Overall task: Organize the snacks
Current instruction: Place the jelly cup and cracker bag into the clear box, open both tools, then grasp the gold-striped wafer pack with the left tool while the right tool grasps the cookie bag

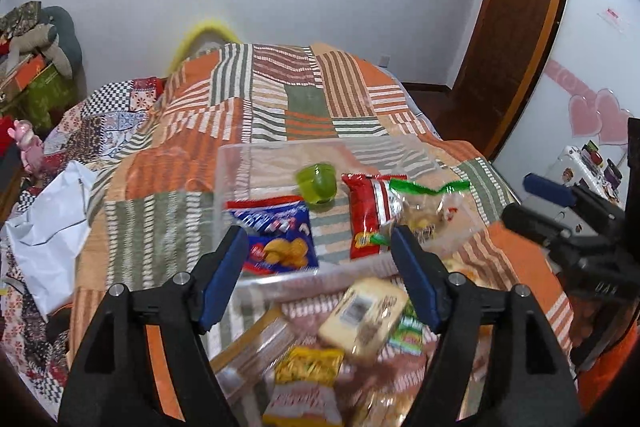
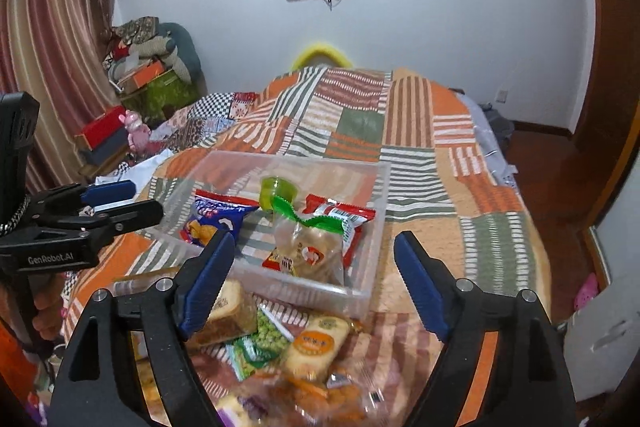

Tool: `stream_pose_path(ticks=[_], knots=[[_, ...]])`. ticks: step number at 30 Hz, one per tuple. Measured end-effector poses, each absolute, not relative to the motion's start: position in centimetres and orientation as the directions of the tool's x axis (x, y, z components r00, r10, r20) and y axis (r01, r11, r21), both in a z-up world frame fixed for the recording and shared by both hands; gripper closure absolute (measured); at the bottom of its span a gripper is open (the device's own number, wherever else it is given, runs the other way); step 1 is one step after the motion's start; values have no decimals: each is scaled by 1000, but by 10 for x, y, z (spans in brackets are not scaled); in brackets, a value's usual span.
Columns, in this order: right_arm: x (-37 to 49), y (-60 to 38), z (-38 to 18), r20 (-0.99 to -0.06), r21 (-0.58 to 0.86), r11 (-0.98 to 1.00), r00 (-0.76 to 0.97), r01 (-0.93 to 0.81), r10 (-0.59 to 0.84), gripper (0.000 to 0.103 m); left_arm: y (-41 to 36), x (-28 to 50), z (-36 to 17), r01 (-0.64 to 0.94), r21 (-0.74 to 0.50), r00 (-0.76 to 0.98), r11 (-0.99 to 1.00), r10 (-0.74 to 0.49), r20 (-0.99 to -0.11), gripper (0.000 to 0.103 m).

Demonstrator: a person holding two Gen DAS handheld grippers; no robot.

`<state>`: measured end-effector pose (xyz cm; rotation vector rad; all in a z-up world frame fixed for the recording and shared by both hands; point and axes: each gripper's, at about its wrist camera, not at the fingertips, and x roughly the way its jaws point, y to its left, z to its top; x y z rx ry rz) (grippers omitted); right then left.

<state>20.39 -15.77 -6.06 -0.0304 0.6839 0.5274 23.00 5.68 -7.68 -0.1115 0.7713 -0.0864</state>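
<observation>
Tools, left and right, angle down, jaws apart, empty.

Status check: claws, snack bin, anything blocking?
Left claw open, empty. Right claw open, empty. Clear bin holds four snacks; loose pile waits in front. Nothing blocking.

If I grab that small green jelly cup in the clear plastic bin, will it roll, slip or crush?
The small green jelly cup probably tips or rolls if nudged: it is round and seems to lie on its side in the clear plastic bin. Its glossy plastic looks slippery. It likely holds its shape better than the clear green-topped bag beside it.
</observation>
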Motion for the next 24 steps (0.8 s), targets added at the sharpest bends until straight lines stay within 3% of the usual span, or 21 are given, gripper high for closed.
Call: stream_pose_path(ticks=[8, 24], knots=[[176, -170, -69, -614, 138, 873, 651, -468, 446, 17, 71, 187, -87, 11, -91, 694, 996, -73, -716, 21], [168, -171, -149, -780, 175, 880, 483, -442, 398, 17, 94, 195, -179, -50, -88, 541, 995, -47, -839, 21]])
